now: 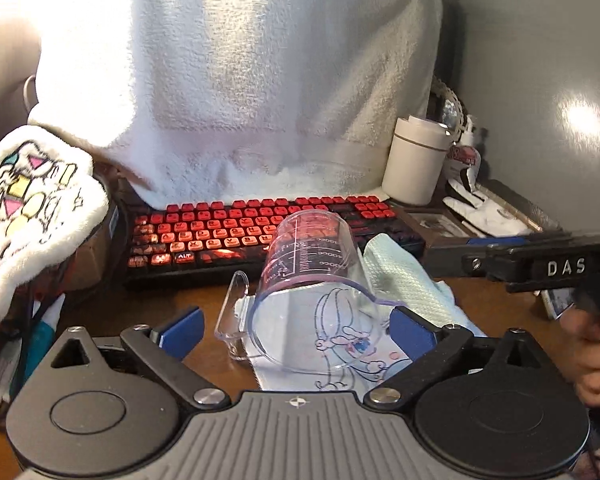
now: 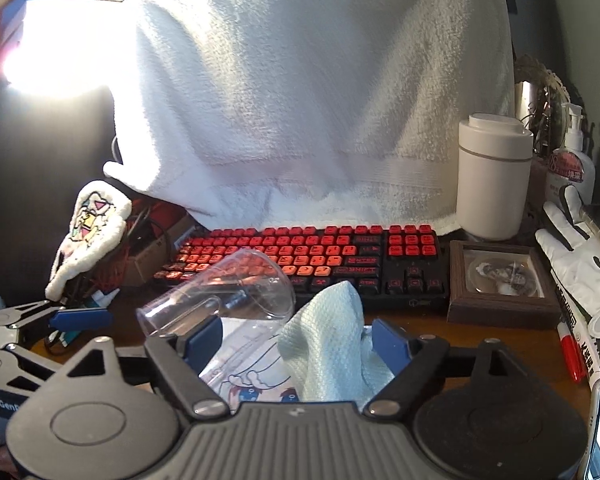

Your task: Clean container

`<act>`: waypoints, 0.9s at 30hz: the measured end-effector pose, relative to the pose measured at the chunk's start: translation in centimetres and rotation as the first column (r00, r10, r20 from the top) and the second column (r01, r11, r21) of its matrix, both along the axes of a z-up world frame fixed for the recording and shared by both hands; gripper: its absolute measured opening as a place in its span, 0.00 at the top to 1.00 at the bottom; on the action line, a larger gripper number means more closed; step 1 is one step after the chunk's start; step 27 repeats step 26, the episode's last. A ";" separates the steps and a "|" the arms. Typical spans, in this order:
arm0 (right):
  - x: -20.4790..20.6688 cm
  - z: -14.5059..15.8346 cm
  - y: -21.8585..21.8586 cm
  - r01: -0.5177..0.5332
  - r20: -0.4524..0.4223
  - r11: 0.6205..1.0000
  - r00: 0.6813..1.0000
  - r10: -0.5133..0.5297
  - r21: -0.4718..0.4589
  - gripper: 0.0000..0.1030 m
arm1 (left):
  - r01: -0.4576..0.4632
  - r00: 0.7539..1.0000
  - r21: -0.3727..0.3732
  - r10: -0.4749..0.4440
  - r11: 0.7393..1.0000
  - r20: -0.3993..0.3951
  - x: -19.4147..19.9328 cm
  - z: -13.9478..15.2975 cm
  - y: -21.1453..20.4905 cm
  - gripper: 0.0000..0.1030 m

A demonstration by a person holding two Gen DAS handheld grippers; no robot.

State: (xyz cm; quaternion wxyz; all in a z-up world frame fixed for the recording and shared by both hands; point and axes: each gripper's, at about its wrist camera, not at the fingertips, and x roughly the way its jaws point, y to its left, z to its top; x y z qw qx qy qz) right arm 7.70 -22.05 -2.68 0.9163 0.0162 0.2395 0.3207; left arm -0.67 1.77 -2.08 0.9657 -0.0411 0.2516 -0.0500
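Measuring cup [image 1: 312, 280] lay on its side beside the mint cloth [image 2: 332, 344], both the left gripper [image 1: 296, 332] and right gripper [image 2: 296, 344] spread empty, so backing straight off seemed wisest.

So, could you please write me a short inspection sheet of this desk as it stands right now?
Surface: brown wooden desk, crowded at the back and sides.
Job's things: clear measuring cup lying on its side on a printed cloth; pale green cleaning cloth crumpled beside it.
Clutter: red keyboard, white cylinder canister, framed picture, white glove, red marker, pump bottle.
Grippers: left gripper open, pads either side of the cup's rim, not pressing; right gripper open around the green cloth.
Cables: dark cords at the left behind the plush item.
Surroundings: white towel draped behind the keyboard; grey wall.
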 end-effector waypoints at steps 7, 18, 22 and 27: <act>-0.6 0.3 0.1 -0.012 -0.020 1.000 1.000 0.012 0.005 0.21 | -0.077 0.997 0.007 0.077 0.997 0.010 -0.9 0.9 -0.7 0.03; -1.3 0.5 0.2 -0.011 -0.012 1.000 1.000 0.011 -0.003 0.21 | -0.131 0.991 0.037 0.131 0.991 -0.015 -0.7 0.9 -1.2 0.03; -1.2 0.5 0.3 -0.011 -0.017 1.000 1.000 0.011 -0.004 0.21 | -0.141 0.990 0.040 0.141 0.989 -0.009 -0.9 1.1 -1.2 0.03; -1.3 0.5 0.3 -0.015 -0.019 1.000 1.000 0.015 -0.001 0.21 | -0.147 0.989 0.039 0.147 0.988 -0.009 -0.8 1.1 -1.1 0.03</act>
